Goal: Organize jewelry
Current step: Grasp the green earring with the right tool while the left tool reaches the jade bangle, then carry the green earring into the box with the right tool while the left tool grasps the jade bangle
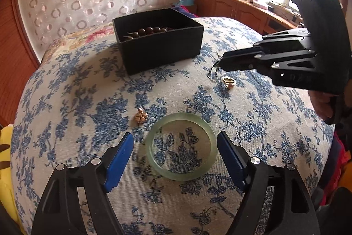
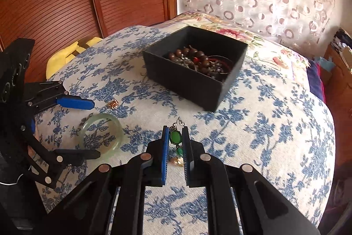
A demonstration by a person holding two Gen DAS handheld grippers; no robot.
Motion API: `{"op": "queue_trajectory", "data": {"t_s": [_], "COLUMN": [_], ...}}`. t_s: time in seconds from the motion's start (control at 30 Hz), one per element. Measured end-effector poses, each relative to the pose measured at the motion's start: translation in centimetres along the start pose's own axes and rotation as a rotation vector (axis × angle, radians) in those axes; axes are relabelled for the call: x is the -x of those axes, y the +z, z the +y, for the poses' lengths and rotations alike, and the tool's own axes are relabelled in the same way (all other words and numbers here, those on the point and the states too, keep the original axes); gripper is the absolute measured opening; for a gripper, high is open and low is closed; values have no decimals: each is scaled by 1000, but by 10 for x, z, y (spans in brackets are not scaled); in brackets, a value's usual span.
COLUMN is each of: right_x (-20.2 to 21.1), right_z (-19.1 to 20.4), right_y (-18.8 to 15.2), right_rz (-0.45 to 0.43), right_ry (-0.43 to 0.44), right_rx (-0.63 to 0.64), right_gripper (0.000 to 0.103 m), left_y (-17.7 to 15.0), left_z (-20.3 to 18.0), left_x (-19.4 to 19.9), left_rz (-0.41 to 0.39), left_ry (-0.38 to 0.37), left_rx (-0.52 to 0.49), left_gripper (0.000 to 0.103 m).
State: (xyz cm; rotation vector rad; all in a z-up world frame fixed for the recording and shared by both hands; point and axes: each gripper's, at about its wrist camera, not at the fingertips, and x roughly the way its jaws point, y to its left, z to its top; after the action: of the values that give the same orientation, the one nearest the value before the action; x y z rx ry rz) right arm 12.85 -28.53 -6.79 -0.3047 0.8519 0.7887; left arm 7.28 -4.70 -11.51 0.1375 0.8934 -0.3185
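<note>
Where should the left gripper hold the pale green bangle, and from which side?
The bangle lies flat on the bedspread between the open left gripper. Come from above and close one finger inside the ring, one outside, across the near rim.

Left wrist view: box upper centre on bedspread, beads inside. Bangle lower centre, flat, between left gripper fingers, untouched. Brooch just upper left of bangle. Ring right of centre, below right gripper tip. Right wrist view: pendant between jaws, box above.
</note>
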Motion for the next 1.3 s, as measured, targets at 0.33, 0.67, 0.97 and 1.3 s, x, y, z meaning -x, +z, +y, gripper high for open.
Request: {"op": "queue_trajectory", "data": {"t_s": [0.33,0.67,0.97,1.3], "right_x": [2,7,23,23], "right_z": [-3,-5,-10,-25], "right_y": [-4,0,25,67], "right_rz": [-5,-22,-85,-133], "right_ry": [-6,-11,-29,-69], "right_rx": [-11,-15,-16,-43], "right_gripper": [13,13,13,13], "left_y": [-1,-1,22,57], "left_z": [-7,-8,6,35], "left_x": [-11,-4,16,20], "left_rz": [29,-2,-84,-128], "left_ry": [20,8,29,70], "left_rx": [-27,-37,-13,18], "left_gripper": [75,69,69,69]}}
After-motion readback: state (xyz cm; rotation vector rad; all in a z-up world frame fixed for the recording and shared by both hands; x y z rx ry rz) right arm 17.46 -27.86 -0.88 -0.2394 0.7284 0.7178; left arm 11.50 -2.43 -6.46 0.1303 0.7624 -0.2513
